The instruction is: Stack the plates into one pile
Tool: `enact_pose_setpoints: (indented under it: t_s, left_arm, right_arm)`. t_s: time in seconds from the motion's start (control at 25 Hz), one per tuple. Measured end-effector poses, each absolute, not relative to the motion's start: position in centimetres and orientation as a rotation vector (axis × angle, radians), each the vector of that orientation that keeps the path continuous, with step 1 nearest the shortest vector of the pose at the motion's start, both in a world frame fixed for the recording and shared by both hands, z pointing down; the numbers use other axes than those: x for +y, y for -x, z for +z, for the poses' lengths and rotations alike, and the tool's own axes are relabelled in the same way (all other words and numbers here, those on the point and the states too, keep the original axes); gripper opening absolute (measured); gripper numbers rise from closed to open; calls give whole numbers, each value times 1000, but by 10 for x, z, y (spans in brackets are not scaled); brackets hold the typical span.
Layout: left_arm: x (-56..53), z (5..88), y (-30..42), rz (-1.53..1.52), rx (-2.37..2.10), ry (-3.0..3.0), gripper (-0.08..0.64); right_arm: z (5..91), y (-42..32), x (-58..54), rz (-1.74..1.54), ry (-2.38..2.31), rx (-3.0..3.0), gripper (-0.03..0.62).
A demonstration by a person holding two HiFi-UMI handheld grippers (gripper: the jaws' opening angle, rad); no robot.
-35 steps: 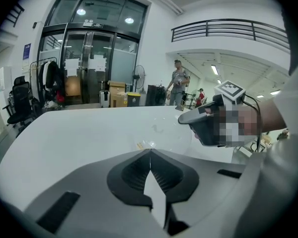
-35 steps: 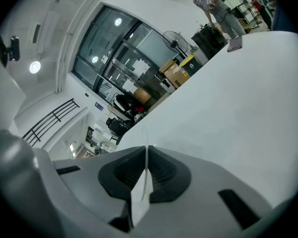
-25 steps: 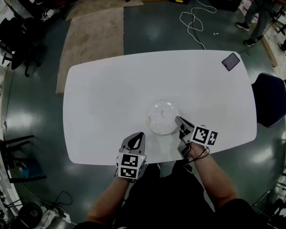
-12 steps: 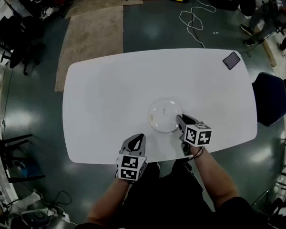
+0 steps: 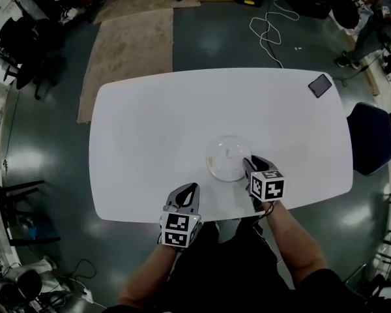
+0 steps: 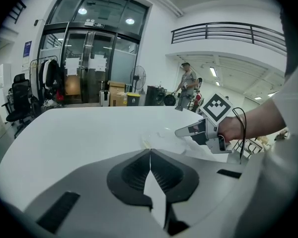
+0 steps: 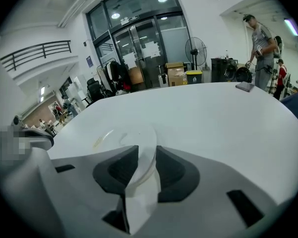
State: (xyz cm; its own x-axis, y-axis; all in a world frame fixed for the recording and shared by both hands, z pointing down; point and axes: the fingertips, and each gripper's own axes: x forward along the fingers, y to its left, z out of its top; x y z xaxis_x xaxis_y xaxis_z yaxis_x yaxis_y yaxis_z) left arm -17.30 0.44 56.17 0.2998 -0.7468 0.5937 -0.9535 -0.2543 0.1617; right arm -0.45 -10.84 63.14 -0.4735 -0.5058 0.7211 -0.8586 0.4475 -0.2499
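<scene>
A round, pale, see-through plate (image 5: 225,158) lies flat on the white table (image 5: 150,122), near its front edge; I cannot tell how many plates are in it. My right gripper (image 5: 247,162) sits at the plate's right rim. In the right gripper view the plate (image 7: 120,139) has its rim between the jaws of that gripper (image 7: 146,150); the jaws have just been opening and a gap shows beside the rim. My left gripper (image 5: 190,188) rests shut and empty at the front edge, left of the plate. The left gripper view shows its closed tips (image 6: 150,151), with the plate (image 6: 161,135) ahead.
A dark phone (image 5: 320,85) lies at the table's far right corner. A blue chair (image 5: 371,139) stands off the right end. A rug (image 5: 130,44) and a white cable (image 5: 270,25) lie on the floor beyond. A person (image 5: 378,18) stands at the far right.
The right gripper has rolled so that its marker cube faces up, sunk slightly at the plate's rim, and its jaws have parted. The left gripper has stayed where it was.
</scene>
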Motion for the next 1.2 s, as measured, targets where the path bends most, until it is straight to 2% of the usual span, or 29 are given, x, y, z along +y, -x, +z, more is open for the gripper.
enact_pose_setpoints:
  t_s: [0.24,0.44,0.52,0.6,0.68,0.92,1.2]
  left_arm:
    - [10,556,179,519,-1520,-2084,21]
    - [12,550,183,488,-1524,-2093,21]
    - [11,545,185,474,-1531,-2104,21]
    - [11,539,188,462,-1538,-2119,21]
    - [13,532,193,447,-1544,-2137,21]
    - [12,492,205,358,-1583,-2214,21]
    - [1,420,199,235,-1663,-2308,21]
  right_arm:
    - [622,8,-105,773,-1165,-2175,160]
    - [599,12,-101,729,-1164,-2243,156]
    - [585,13,-100,708,-1165,-2280,124]
    - [567,15,-98,679,-1163,-2328,41]
    - [547,22,-90,629,-1153,-2383,20]
    - [486,42,-66,426,-1129,-2504,18]
    - [412,31,-53,364,-1151,-2633,18]
